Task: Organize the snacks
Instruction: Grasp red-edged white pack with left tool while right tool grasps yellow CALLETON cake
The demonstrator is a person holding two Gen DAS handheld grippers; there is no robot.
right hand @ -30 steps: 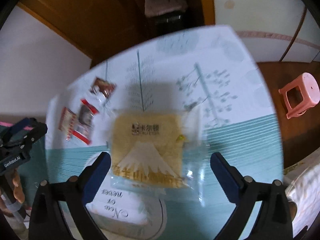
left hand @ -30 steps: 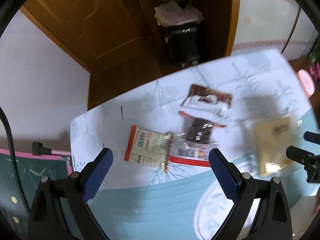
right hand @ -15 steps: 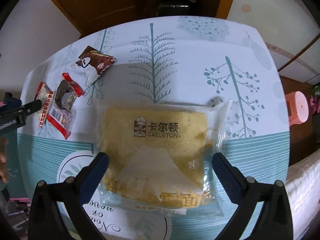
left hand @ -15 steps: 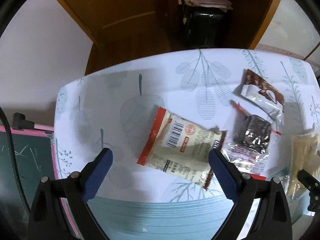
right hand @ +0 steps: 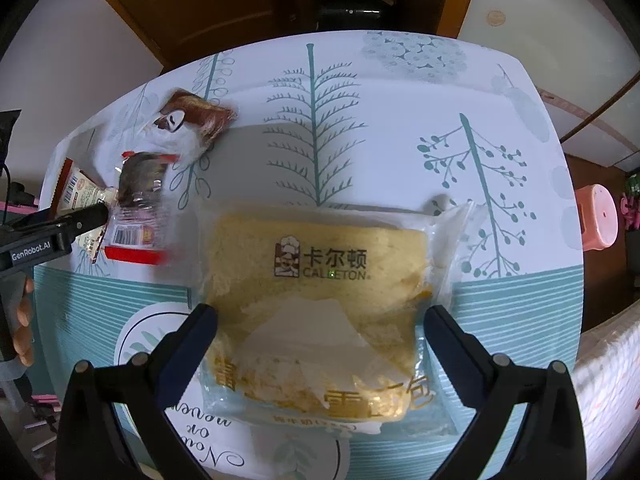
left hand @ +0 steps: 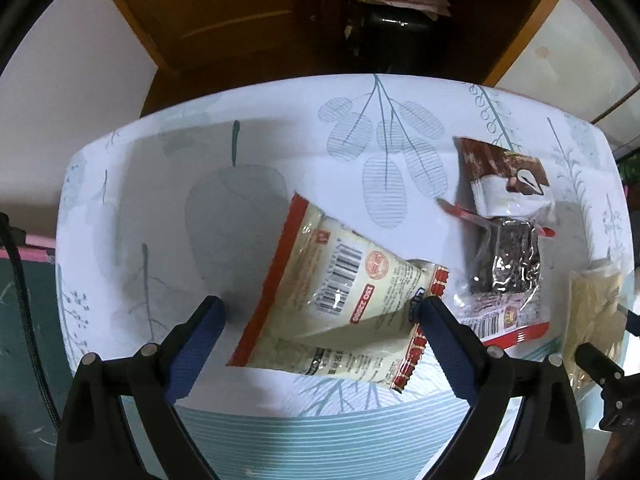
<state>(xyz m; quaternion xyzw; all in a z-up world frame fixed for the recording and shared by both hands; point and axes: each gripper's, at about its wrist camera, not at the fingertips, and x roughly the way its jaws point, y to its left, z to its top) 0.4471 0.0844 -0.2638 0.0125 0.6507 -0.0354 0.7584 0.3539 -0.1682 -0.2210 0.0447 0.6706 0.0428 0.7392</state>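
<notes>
Cream snack packet (left hand: 340, 304): red-edged, barcode side up, lying flat on the surface (left hand: 240, 152), between the spread fingers of the left hand-held gripper (left hand: 320, 320); jaws wide, right blue pad (left hand: 444, 344) at the packet's right end, contact not clear.

Dark snack in clear red-trimmed wrapper (left hand: 504, 264): just right of the cream packet, lying on the surface.

Brown-and-white packet (left hand: 504, 176): behind the dark snack, edges overlapping it.

Yellow cake in clear bag (right hand: 320, 308): printed "CALLETON", lying flat near the front edge of the surface, between the open fingers of the right hand-held gripper (right hand: 320, 328); jaws wide, nothing gripped. In the left wrist view only its edge shows at far right.

Surface: white cloth with teal leaf and tree print, teal striped band along the front.

Surroundings: wooden door (right hand: 192, 8) behind; pink stool (right hand: 598, 216) on the floor to the right.
</notes>
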